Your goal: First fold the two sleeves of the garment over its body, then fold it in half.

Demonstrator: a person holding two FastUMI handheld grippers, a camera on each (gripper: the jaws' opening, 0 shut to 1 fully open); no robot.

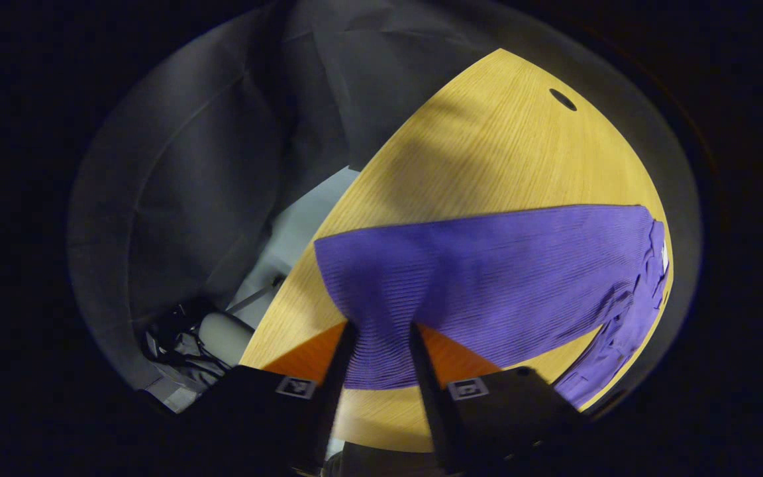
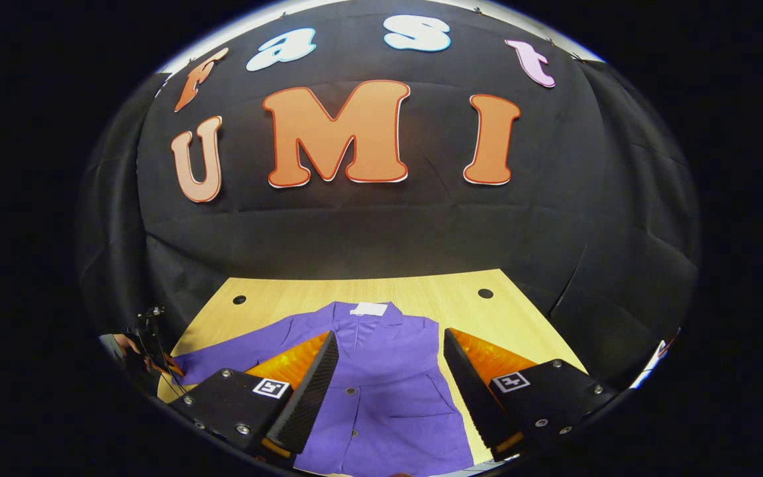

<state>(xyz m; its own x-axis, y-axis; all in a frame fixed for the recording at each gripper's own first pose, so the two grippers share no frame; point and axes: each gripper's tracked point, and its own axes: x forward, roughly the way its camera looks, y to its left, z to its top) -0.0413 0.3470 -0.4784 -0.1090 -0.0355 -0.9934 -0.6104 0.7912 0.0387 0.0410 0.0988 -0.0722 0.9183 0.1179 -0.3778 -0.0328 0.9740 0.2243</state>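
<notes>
A purple button-front garment lies flat on the wooden table, collar and white label at the far side. One sleeve stretches out across the table toward the left gripper. Its cuff end fills the narrow gap between that gripper's fingers, which are shut on it near the table's edge. In the right gripper view the same sleeve runs out to the left. My right gripper hovers open over the garment's chest, its fingers wide apart with nothing held.
The table has small round holes near its far corners. Black cloth walls surround it. Beyond the table's edge, cables and gear lie on the pale floor.
</notes>
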